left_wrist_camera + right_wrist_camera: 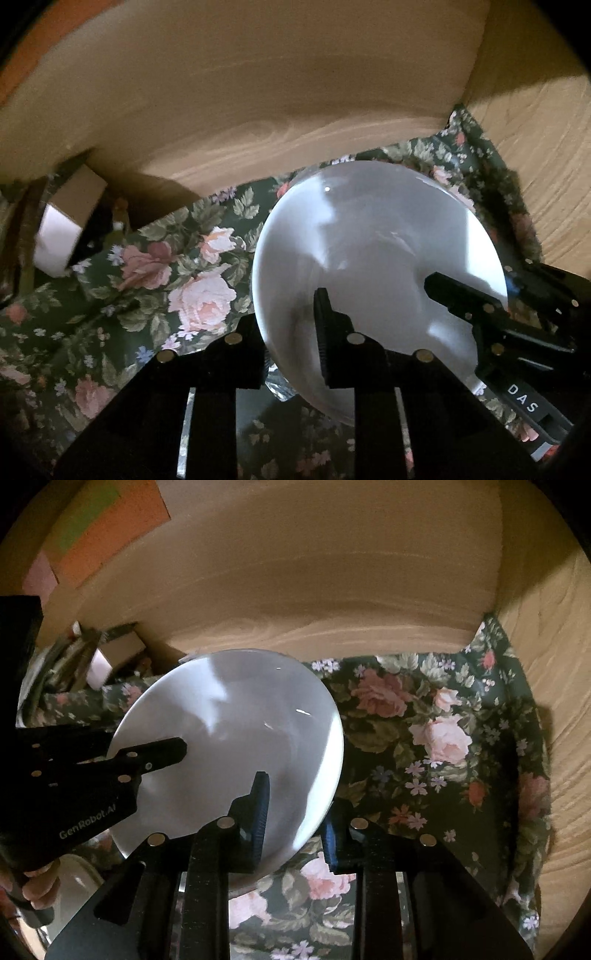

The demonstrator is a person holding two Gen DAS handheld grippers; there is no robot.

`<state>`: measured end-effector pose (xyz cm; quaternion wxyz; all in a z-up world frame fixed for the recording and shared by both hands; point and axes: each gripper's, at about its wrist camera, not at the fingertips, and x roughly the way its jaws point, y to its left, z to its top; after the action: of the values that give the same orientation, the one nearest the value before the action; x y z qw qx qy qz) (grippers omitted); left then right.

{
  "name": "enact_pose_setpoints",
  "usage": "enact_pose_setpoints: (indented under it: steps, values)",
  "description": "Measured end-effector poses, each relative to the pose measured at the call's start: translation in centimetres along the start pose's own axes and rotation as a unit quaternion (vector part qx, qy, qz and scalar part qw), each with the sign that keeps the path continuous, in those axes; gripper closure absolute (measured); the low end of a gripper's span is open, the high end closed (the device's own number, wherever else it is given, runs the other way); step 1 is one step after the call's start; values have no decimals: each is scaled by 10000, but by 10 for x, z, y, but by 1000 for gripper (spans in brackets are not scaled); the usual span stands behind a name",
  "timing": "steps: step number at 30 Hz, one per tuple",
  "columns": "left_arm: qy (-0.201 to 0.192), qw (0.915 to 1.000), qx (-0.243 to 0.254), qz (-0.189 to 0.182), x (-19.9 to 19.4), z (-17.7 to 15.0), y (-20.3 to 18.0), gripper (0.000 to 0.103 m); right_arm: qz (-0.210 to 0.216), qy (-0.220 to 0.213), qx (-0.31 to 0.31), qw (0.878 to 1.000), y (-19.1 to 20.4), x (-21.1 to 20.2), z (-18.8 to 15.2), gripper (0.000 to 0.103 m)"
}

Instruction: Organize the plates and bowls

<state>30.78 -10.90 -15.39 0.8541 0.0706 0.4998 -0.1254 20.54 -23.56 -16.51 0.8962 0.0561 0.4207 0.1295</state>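
White plate (236, 738) gripped at opposite rims by both tongs, floral cloth (436, 738) beneath.

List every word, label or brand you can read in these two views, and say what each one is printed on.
"DAS" – white letters on the body of the right tongs, seen in the left wrist view.
"GenRobot.AI" – white lettering on the body of the left tongs, seen in the right wrist view.
The white plate, the floral liner and the small box show no readable text.
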Motion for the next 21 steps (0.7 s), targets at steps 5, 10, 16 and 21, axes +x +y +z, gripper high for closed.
enact_pose_setpoints:
  steps: [5,10,16,21]
  values:
    - [-261,9996,-82,-11,-26,-4,3,83,7,-313,-86,9995,8,-27,0,80]
    - [-478,9986,-202,-29,-53,-12,11,83,63,-561,-164,9983,25,-45,1,80]
    - [-685,9972,-301,-13,-79,-25,18,82,117,-832,-293,9960,40,-68,-3,80]
    - [-897,9952,-378,57,-99,-35,22,83,185,-982,-414,9941,56,-79,-6,80]
